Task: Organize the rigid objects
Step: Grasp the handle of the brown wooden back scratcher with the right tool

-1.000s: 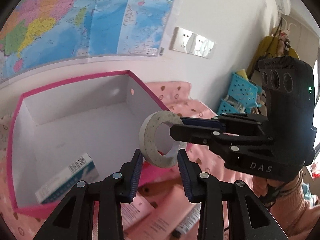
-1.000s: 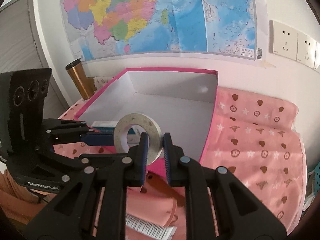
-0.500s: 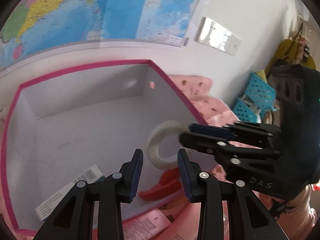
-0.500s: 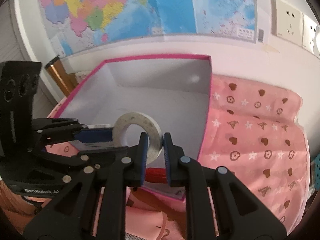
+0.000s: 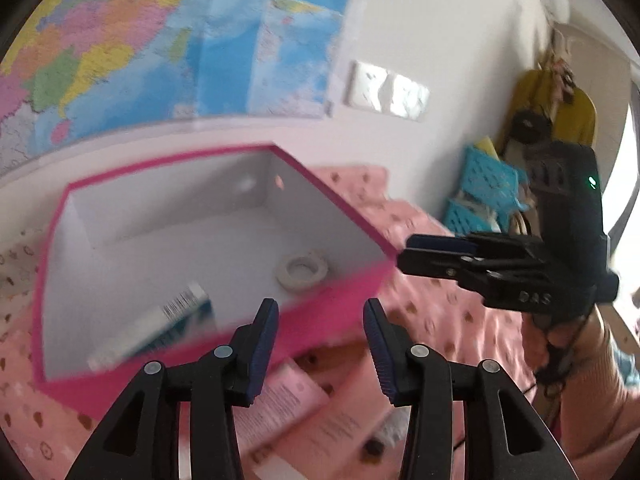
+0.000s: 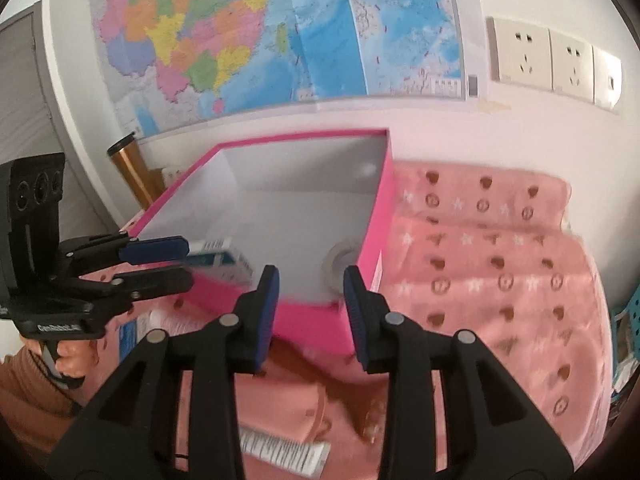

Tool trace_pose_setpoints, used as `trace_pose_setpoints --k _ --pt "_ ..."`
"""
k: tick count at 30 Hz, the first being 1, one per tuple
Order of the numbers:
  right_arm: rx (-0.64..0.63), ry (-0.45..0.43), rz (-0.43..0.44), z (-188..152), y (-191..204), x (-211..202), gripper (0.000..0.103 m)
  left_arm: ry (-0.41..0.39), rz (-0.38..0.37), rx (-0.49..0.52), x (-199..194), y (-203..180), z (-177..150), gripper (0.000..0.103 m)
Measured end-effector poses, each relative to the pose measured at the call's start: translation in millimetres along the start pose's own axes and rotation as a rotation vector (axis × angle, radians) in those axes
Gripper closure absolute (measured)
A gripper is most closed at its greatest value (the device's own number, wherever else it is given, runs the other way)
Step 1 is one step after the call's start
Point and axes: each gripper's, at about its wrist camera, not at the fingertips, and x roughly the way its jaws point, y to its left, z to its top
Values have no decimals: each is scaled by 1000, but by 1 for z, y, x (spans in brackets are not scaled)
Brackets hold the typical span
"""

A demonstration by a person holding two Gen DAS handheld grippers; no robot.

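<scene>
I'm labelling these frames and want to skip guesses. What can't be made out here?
- Small box in the pink bin: print unreadable, left wrist view, motion blur.
- Tape roll: partly hidden, right wrist view, behind the right gripper.
- Pink packets: cut off, left wrist view, behind the left gripper.

A home room is suggested: a map (image 6: 280, 36) and sockets (image 6: 552, 60) are seen ahead, a pink patterned cloth (image 6: 500, 260) below.

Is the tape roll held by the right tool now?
No. The tape roll lies flat on the pink box floor, and the right tool stands open and empty.
</scene>
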Motion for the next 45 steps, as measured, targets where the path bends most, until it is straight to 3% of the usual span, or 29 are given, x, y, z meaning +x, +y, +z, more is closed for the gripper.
trace_pose_setpoints --k 6,10,14,22,28,33,41,45 --pt "45 100 -16 -36 -14 21 67 142 -29 6 35 -9 -23 58" --pt "103 134 -42 -54 -30 26 67 199 -38 -20 51 -5 -29 58" --pt "74 157 -78 -62 -31 31 64 249 -49 -67 62 3 -30 58" --pt "4 181 3 -62 -13 47 63 320 -82 -62 74 -3 -41 58" --pt "-46 247 64 -71 2 61 64 342 -87 22 68 -19 -48 58" --pt "3 267 135 -75 -1 56 63 354 -122 52 61 -23 -54 56" --pt "-46 296 172 -80 15 41 62 375 -183 90 56 -26 -60 54" --pt "-66 222 81 -67 13 40 62 357 -140 28 57 -10 -51 54"
